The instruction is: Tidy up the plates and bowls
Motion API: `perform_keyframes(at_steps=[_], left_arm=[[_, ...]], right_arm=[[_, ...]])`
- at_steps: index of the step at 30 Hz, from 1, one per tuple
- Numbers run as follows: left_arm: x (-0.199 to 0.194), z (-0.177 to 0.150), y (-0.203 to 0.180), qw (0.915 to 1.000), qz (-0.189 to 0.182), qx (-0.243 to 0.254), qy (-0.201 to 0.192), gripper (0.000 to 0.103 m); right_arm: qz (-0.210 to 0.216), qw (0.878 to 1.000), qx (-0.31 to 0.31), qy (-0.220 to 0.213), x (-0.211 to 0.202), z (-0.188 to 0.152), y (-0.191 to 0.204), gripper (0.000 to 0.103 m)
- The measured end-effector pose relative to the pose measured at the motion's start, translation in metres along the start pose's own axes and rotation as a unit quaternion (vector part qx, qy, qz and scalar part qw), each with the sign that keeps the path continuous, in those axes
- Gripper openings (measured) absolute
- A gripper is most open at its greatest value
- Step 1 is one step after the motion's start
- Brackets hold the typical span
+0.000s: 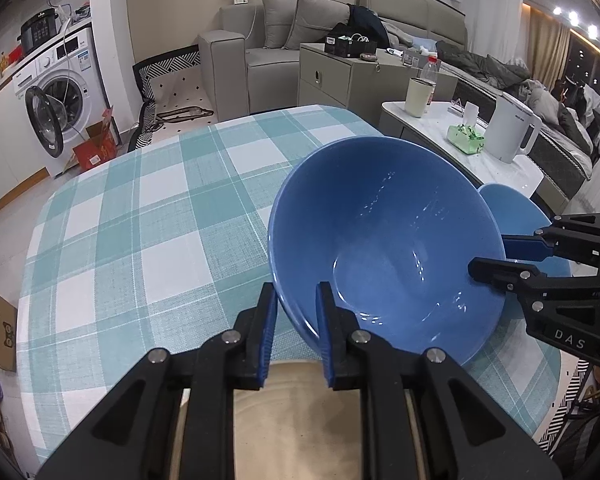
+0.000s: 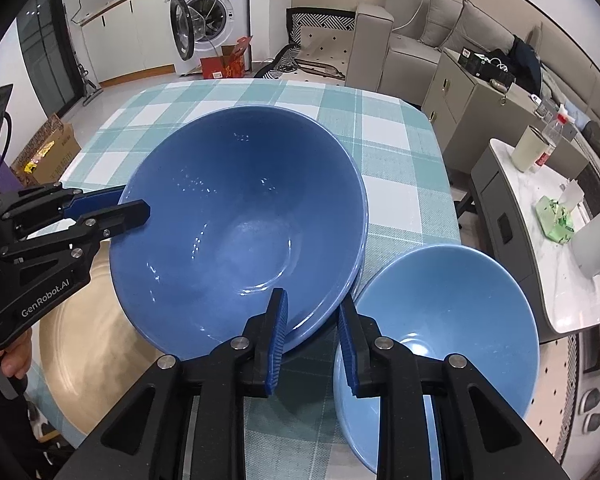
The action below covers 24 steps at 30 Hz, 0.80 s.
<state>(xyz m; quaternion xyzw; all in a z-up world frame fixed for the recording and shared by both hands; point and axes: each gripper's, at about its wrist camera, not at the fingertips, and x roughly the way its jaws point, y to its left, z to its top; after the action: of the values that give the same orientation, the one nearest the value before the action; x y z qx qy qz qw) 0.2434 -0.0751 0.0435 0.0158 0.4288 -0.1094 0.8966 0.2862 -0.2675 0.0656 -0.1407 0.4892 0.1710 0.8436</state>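
Here we see the big dark blue bowl (image 2: 240,216) tilted over the checked tablecloth (image 1: 140,216). Our left gripper (image 1: 298,292) pinches its near rim, one finger (image 1: 326,308) inside, the other outside, jaws nearly closed on the wall. Our right gripper (image 2: 312,312) straddles the opposite rim, jaws a little apart; we cannot tell if its pads press. A smaller light blue bowl (image 2: 452,304) sits on the cloth just beside the big bowl, on its right. A beige plate (image 2: 88,344) lies under the left gripper.
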Motion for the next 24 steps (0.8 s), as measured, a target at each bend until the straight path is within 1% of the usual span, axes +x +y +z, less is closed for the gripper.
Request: perform_keyframes(at_steps=[2,4,9,10,11,12,14,16,17,18,19,20,21,22,23,24], left_arm=[[0.0,0.0,0.0,1.0,-0.001,0.0,0.001,0.02],[0.002,-0.001,0.0,1.0,-0.004,0.003,0.007,0.02],[0.004,-0.002,-0.001,0.9999,-0.005,0.007,0.01,0.021],[0.003,-0.002,-0.001,0.9999,-0.006,0.007,0.007,0.022],[0.001,-0.002,-0.001,0.9999,-0.007,0.006,0.005,0.027],[-0.001,-0.002,-0.001,1.0,-0.008,0.005,0.001,0.035],[-0.006,-0.001,0.0,0.9999,-0.007,0.005,-0.009,0.046],[-0.01,0.0,-0.001,0.9999,-0.005,0.006,-0.014,0.046],[-0.012,0.001,-0.002,0.9999,-0.004,0.006,-0.016,0.049],[-0.013,0.0,-0.002,0.9998,-0.002,0.006,-0.017,0.05],[-0.015,0.0,-0.002,0.9998,0.001,0.007,-0.018,0.05],[-0.017,0.0,-0.002,0.9998,0.003,0.009,-0.019,0.05],[-0.018,0.0,-0.003,0.9998,0.004,0.01,-0.019,0.051],[-0.019,0.0,-0.003,0.9997,0.005,0.01,-0.021,0.051],[-0.02,0.001,-0.004,0.9997,0.006,0.01,-0.022,0.052],[-0.021,0.001,-0.004,0.9997,0.005,0.009,-0.023,0.056]], right_arm=[[0.001,1.0,-0.004,-0.001,0.0,0.0,0.001,0.029],[-0.001,1.0,-0.008,-0.003,-0.001,-0.001,0.001,0.036],[0.001,1.0,-0.01,-0.006,-0.002,-0.004,-0.002,0.038],[0.003,1.0,-0.008,-0.008,-0.003,-0.004,-0.003,0.042],[0.005,1.0,-0.006,-0.012,-0.005,-0.005,-0.005,0.044],[0.008,1.0,-0.004,-0.017,-0.008,-0.006,-0.006,0.047],[0.015,1.0,0.003,-0.028,-0.013,-0.006,-0.01,0.049],[0.015,0.999,0.008,-0.034,-0.016,-0.006,-0.012,0.051],[0.017,0.999,0.01,-0.038,-0.018,-0.006,-0.013,0.052],[0.021,0.999,0.011,-0.042,-0.019,-0.007,-0.013,0.057],[0.031,0.998,0.011,-0.05,-0.022,-0.009,-0.014,0.066],[0.042,0.997,0.012,-0.057,-0.025,-0.011,-0.016,0.07],[0.05,0.997,0.013,-0.063,-0.028,-0.013,-0.016,0.078],[0.054,0.996,0.016,-0.071,-0.031,-0.015,-0.017,0.081],[0.056,0.995,0.018,-0.079,-0.035,-0.018,-0.018,0.082],[0.059,0.994,0.019,-0.085,-0.037,-0.021,-0.019,0.084]])
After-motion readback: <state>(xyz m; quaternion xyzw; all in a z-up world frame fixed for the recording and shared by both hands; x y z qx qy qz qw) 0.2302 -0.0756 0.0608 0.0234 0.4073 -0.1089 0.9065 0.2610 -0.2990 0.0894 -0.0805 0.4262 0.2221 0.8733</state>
